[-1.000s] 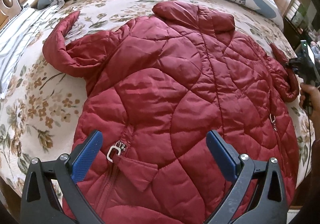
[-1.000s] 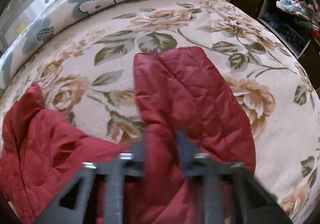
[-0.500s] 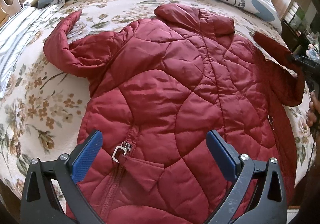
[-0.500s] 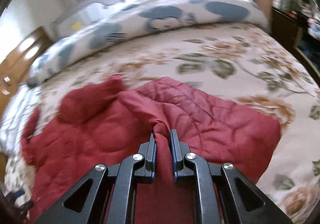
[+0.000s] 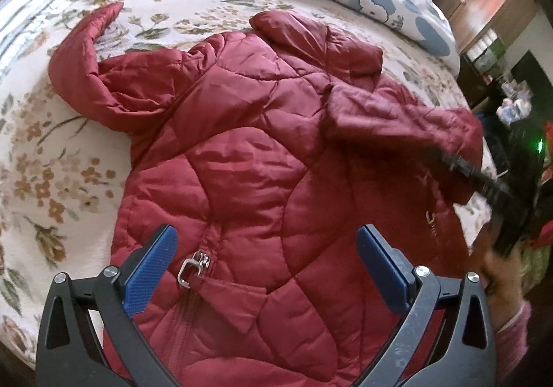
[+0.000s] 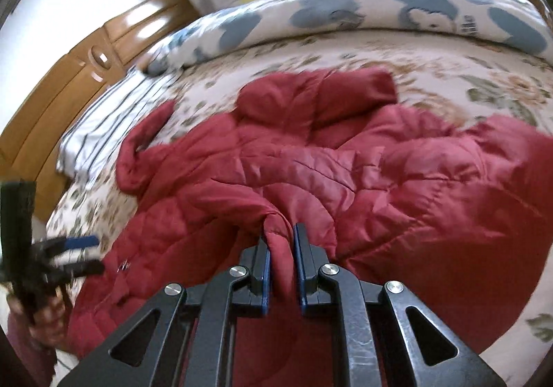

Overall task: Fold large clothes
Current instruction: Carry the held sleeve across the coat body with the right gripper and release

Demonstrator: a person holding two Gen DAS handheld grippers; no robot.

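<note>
Through the left wrist camera, I am holding my left gripper [image 5: 266,266] over the lower front of the red quilted jacket [image 5: 242,162], its blue pads spread wide with nothing between them, so it is ready to pin or catch the body when I need it. The jacket is lying front-up across the floral bedspread [image 5: 52,179]. At the right edge my right gripper [image 5: 459,162] is carrying the jacket's right sleeve [image 5: 397,117] in over the chest, which I take to be the first fold. The other sleeve [image 5: 83,52] is lying curled out on the bedspread, not yet folded. The metal zipper pull [image 5: 191,267] is sitting just inside my left pad; I judge it could snag if I close there.

Through the right wrist camera, the right gripper [image 6: 280,259] is clamped tight on a pinch of sleeve fabric, the cloth bunching up between the pads. The hood [image 6: 318,100] is lying beyond it, towards the rolled blue-and-white quilt [image 6: 380,13]. A striped pillow [image 6: 114,121] and the wooden headboard [image 6: 69,83] are lying to the left, well clear of the fold. Nothing is blocking the sleeve's path across the chest.
</note>
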